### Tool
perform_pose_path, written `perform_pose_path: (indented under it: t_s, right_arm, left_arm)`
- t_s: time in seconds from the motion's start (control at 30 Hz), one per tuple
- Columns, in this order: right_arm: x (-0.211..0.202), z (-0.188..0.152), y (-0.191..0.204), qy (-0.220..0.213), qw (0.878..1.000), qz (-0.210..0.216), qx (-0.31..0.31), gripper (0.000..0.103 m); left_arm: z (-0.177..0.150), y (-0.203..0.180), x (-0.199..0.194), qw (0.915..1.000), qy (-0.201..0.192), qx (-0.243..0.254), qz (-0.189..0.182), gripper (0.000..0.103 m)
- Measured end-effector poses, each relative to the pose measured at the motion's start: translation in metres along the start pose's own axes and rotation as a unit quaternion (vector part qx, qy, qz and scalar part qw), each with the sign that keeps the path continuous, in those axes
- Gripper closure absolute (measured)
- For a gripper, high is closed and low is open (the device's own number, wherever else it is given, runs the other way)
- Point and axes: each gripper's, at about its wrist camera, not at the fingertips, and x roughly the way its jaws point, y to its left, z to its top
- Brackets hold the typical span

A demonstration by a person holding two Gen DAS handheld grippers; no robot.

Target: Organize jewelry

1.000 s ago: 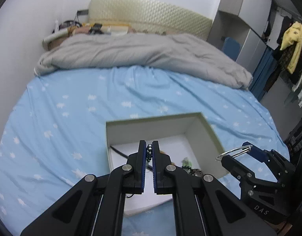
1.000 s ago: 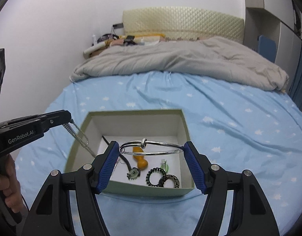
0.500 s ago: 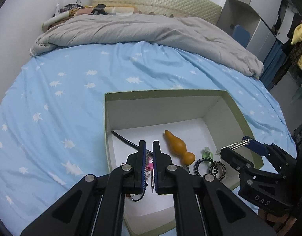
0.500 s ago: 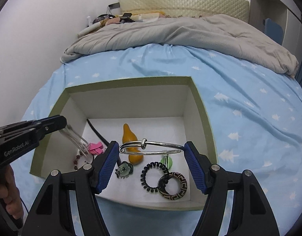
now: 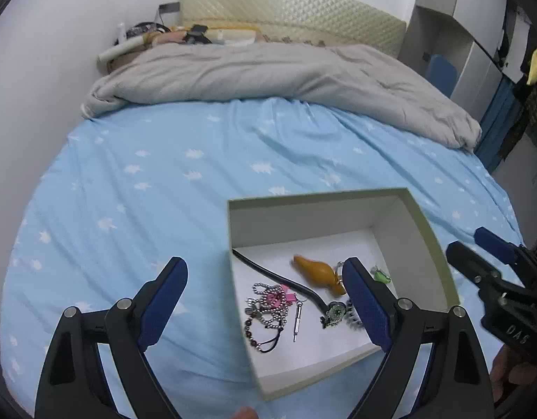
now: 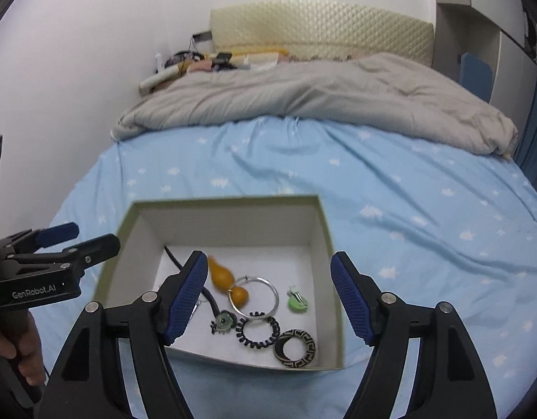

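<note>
Silver wire forms the bangle (image 6: 257, 296), which lies flat on the white floor of the open box (image 6: 226, 202), its rim against the orange gourd pendant (image 6: 226, 281). The gourd's long axis runs diagonally, narrow end toward the far-left corner. The pearl necklace (image 5: 270, 302) rests in a heap by the left wall. Both drops appear complete; no jewelry shows on the blue sheet (image 5: 146, 188). Your left gripper (image 5: 265, 300) and right gripper (image 6: 266, 300) have just spread and carry nothing.
</note>
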Motion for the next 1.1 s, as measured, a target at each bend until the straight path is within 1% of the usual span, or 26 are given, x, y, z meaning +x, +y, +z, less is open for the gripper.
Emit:
perform_pose_path:
  t_s: [0.13,0.2,0.27,0.3,0.37,0.57,0.67,0.77,0.87,1.1]
  right_arm:
    - [-0.026,0.008,0.002,-0.023,1.0,0.0,-0.001,0.03]
    - [-0.039,0.01,0.004,-0.034,0.999,-0.001,-0.001,0.026]
    - [-0.051,0.012,0.006,-0.045,0.999,-0.004,-0.002,0.014]
    - [-0.059,0.012,0.008,-0.052,0.999,-0.005,-0.002,0.012]
    - [-0.071,0.009,0.011,-0.061,0.998,-0.01,0.001,0.005]
    - [-0.085,-0.005,0.016,-0.064,0.998,0.0,0.002,0.004]
    - [-0.084,-0.014,0.018,-0.052,0.999,0.002,-0.006,0.004]
    - [-0.088,-0.023,0.017,-0.056,0.998,-0.004,-0.002,0.002]
    - [-0.09,-0.032,0.014,-0.055,0.998,-0.004,0.012,0.001]
    - [-0.091,-0.052,0.016,-0.048,0.999,-0.002,0.014,0.001]
  left_arm:
    - [0.003,0.002,-0.028,0.9999,-0.016,-0.002,0.001,0.012]
    - [0.003,0.002,-0.042,0.9996,-0.027,0.0,0.003,0.012]
    - [-0.001,0.0,-0.055,0.9993,-0.037,0.002,0.006,0.012]
    - [-0.004,-0.001,-0.063,0.9991,-0.042,0.001,0.007,0.012]
    - [-0.01,-0.001,-0.071,0.9989,-0.047,-0.001,0.004,0.012]
    - [-0.031,0.003,-0.09,0.9988,-0.048,-0.001,-0.002,0.012]
    - [-0.039,0.005,-0.094,0.9988,-0.049,0.001,0.004,0.012]
    - [-0.049,0.009,-0.098,0.9987,-0.05,0.002,0.012,0.012]
    - [-0.058,0.015,-0.1,0.9986,-0.049,-0.001,0.022,0.004]
    - [-0.066,0.019,-0.103,0.9987,-0.045,-0.003,0.023,0.001]
